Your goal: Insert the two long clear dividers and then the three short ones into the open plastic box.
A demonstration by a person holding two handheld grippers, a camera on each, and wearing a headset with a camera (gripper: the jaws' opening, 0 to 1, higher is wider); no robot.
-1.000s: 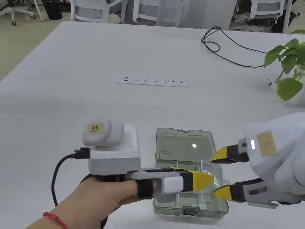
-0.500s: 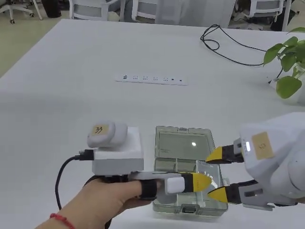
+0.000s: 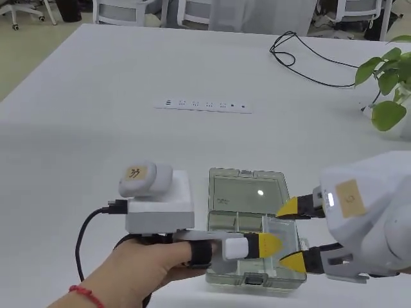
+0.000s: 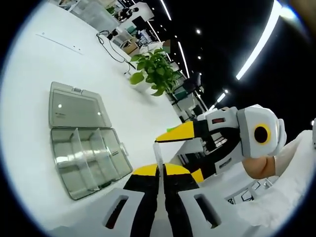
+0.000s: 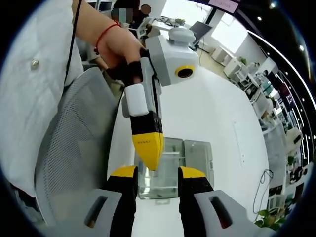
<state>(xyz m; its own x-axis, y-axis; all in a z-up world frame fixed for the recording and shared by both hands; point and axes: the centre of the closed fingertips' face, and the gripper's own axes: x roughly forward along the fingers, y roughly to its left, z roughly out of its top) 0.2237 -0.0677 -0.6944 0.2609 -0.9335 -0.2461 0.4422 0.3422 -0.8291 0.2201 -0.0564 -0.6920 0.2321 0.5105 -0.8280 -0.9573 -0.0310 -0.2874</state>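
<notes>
Divider (image 3: 284,228): thin, flat, clear plastic.

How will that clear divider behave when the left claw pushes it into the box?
Probably light and fairly stiff: the divider is a thin clear sheet standing straight in the shut left claw. Likely slippery, being smooth plastic, so it could twist in the pinch. The box looks light too and may slide on the table.
</notes>
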